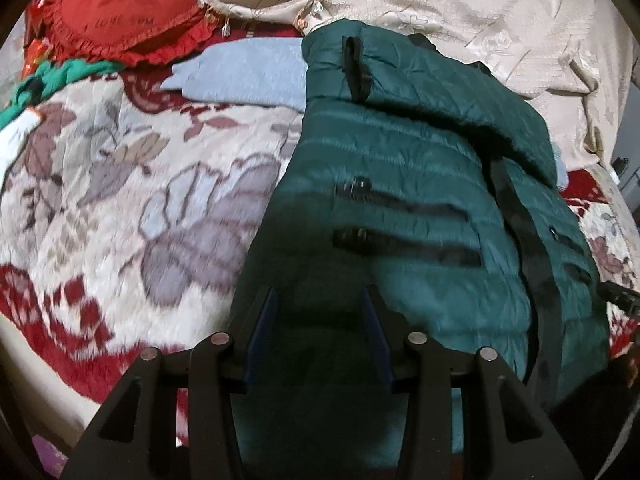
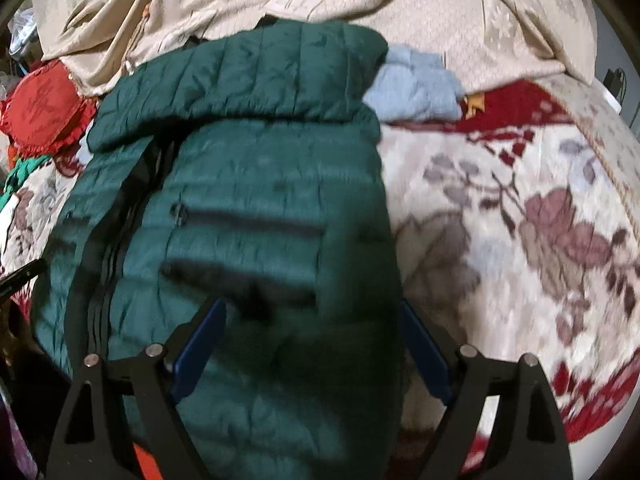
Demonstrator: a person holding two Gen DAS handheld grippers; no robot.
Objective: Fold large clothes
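A dark green quilted jacket (image 1: pixel 400 168) lies on the bed, folded into a long narrow shape with black zippers and pocket strips on top and its collar end far from me. It also shows in the right wrist view (image 2: pixel 248 176). My left gripper (image 1: pixel 320 296) is open, its blue-padded fingers (image 1: pixel 264 320) spread above the jacket's near left part. My right gripper (image 2: pixel 312 308) is open wide, its fingers (image 2: pixel 204 336) straddling the jacket's near right part and right edge. Neither holds anything.
The bed has a floral cream and red blanket (image 1: pixel 120 184). A light blue cloth (image 1: pixel 248 72) lies behind the jacket. A red frilled cushion (image 1: pixel 120 12) sits at far left, a beige patterned cover (image 1: pixel 480 20) at the back. Green fabric (image 1: pixel 48 80) lies at the left edge.
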